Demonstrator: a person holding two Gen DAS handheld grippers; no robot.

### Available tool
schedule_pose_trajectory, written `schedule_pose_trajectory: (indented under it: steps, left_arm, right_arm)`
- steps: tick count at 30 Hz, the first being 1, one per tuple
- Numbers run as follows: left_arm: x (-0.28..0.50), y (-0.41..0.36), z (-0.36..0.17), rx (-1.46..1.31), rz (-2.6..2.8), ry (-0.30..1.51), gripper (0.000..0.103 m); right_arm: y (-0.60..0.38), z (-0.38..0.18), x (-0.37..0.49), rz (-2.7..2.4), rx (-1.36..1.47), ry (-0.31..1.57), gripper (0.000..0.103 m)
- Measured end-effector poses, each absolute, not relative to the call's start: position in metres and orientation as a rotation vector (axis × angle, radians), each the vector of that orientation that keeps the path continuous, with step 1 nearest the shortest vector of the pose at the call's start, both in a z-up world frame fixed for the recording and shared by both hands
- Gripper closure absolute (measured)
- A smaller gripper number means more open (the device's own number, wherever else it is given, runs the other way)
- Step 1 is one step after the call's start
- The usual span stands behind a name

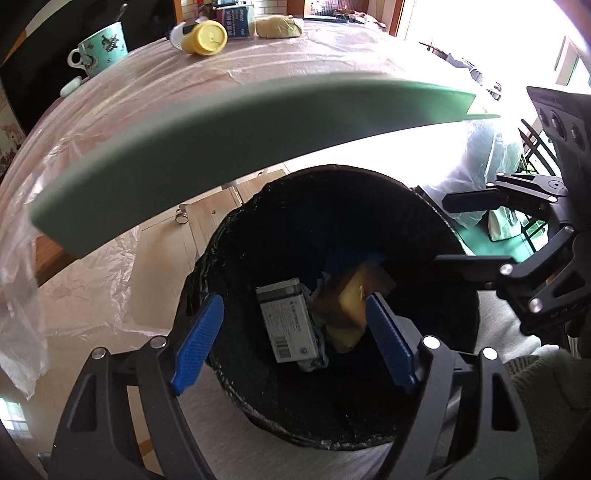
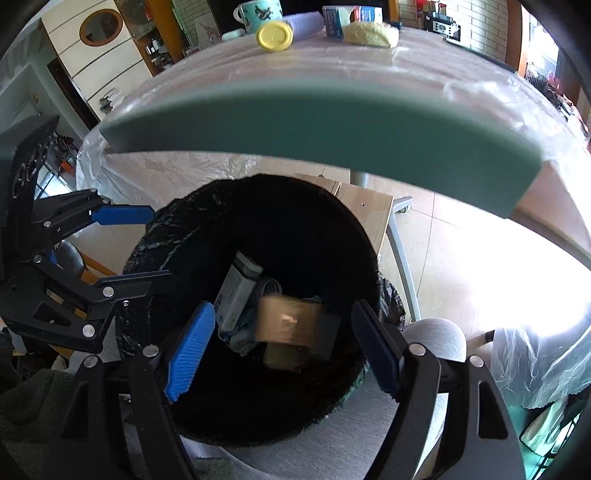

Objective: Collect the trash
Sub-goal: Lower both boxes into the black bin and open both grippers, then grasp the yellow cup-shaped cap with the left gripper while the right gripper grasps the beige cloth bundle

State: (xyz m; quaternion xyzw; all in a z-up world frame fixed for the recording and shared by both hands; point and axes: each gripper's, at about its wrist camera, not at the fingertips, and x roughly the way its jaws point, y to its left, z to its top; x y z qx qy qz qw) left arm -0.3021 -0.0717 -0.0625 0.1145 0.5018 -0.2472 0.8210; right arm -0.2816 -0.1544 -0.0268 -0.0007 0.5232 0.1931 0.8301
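Observation:
A bin lined with a black bag point(image 1: 424, 229) point(image 2: 192, 218) stands below the table edge. Inside lie a grey-white carton point(image 1: 288, 321) point(image 2: 236, 295) and a tan piece of trash point(image 1: 351, 299) point(image 2: 288, 323), blurred in the right wrist view. My left gripper point(image 1: 295, 339) is open and empty above the bin mouth; it also shows in the right wrist view point(image 2: 136, 243). My right gripper point(image 2: 284, 350) is open and empty above the bin; it shows at the right in the left wrist view point(image 1: 454, 232).
A green-edged table point(image 1: 221, 147) point(image 2: 332, 129) covered in plastic sheet carries a teal mug point(image 1: 99, 50) point(image 2: 258, 14), a yellow lidded cup point(image 1: 207, 37) point(image 2: 275, 35), a blue-white carton point(image 1: 238, 20) point(image 2: 351, 18) and a yellow lump point(image 1: 279, 27) point(image 2: 371, 33).

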Motion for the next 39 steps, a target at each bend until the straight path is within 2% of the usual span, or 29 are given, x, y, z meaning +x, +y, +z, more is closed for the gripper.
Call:
schedule_pose_trajectory:
  steps: [3,5,7,8,10,13,19,25,28,34,39]
  left_arm:
    - [-0.313,-0.067,-0.033,0.188,-0.587,1.037,0.023]
    - [-0.318,-0.067,-0.006,0.155,-0.634,0.987,0.023]
    - [-0.32,-0.068,0.019,0.145,-0.638,0.913,0.016]
    - [-0.318,-0.068,0.033,0.142,-0.608,0.855,0.006]
    - [-0.312,-0.066,0.052,0.117,-0.553,0.749,0.002]
    - [-0.282,-0.072,0.062,0.114,-0.45,0.695,0.002]
    - [-0.192,-0.075,0.044,0.056,-0.336,0.859,0.002]
    - [-0.151,-0.087,0.031,0.068,-0.274,0.901,0.002]
    - [-0.14,-0.091,0.025,0.094,-0.259,0.912,0.005]
    - [-0.125,-0.096,0.01,0.093,-0.253,0.956,0.022]
    - [-0.116,-0.095,0.003,0.068,-0.257,0.987,0.033]
  right_arm:
    - [-0.159,0.005,-0.293,0.431,-0.009,1.023,0.027]
    - [-0.162,0.034,-0.299,0.419,-0.038,0.931,0.022]
    - [-0.165,0.062,-0.297,0.371,-0.069,0.816,0.011]
    - [-0.167,0.071,-0.294,0.348,-0.073,0.765,0.009]
    - [-0.172,0.087,-0.279,0.295,-0.07,0.688,0.004]
    - [-0.176,0.093,-0.232,0.256,-0.054,0.716,0.004]
    - [-0.186,0.081,-0.146,0.197,-0.006,0.819,0.004]
    - [-0.174,0.055,-0.088,0.192,-0.034,0.919,0.006]
    - [-0.171,0.046,-0.07,0.173,-0.048,0.944,0.01]
    - [-0.17,0.031,-0.043,0.194,-0.001,1.011,0.021]
    - [-0.165,0.029,-0.034,0.188,-0.014,1.024,0.022]
